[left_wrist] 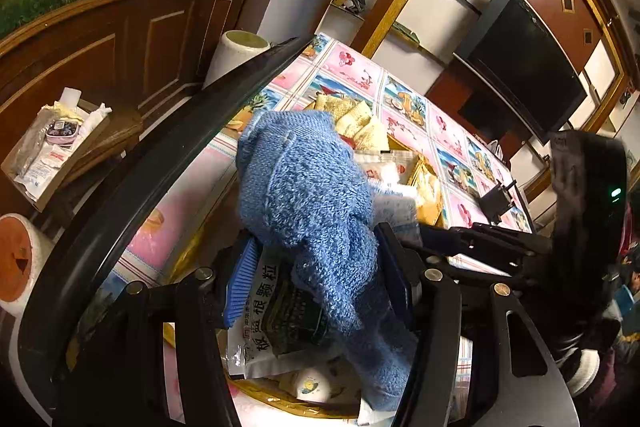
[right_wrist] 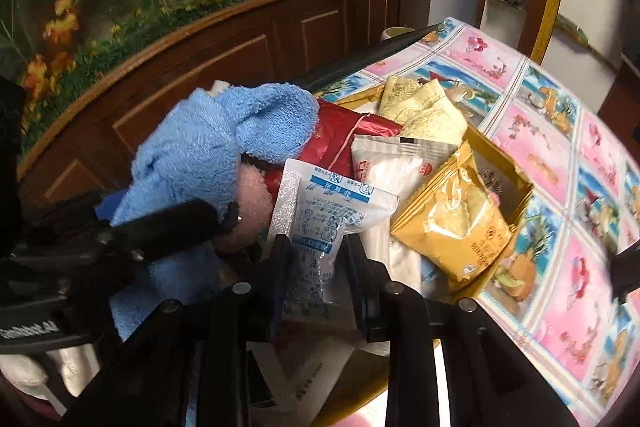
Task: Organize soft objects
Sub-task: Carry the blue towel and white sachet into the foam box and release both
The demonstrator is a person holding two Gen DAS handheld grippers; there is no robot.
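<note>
Blue knitted cloth (left_wrist: pixel 308 195) fills the centre of the left wrist view, draped between the left gripper (left_wrist: pixel 320 279) fingers; the jaws stand partly apart, and whether the pads press the cloth cannot be told. Beneath it lies a green-and-white granule sachet (left_wrist: pixel 280 311) in a gold-rimmed tray (left_wrist: pixel 280 401). In the right wrist view the same cloth sits centre left. The right gripper (right_wrist: pixel 316 267), jaws narrowly parted, has a clear blue-printed packet (right_wrist: pixel 320 223) between its fingers; firm contact is not discernible. A gold snack pouch (right_wrist: pixel 460 223) lies centre right, a yellow cloth (right_wrist: pixel 424 111) above it, on the patterned tablecloth (right_wrist: pixel 560 155).
</note>
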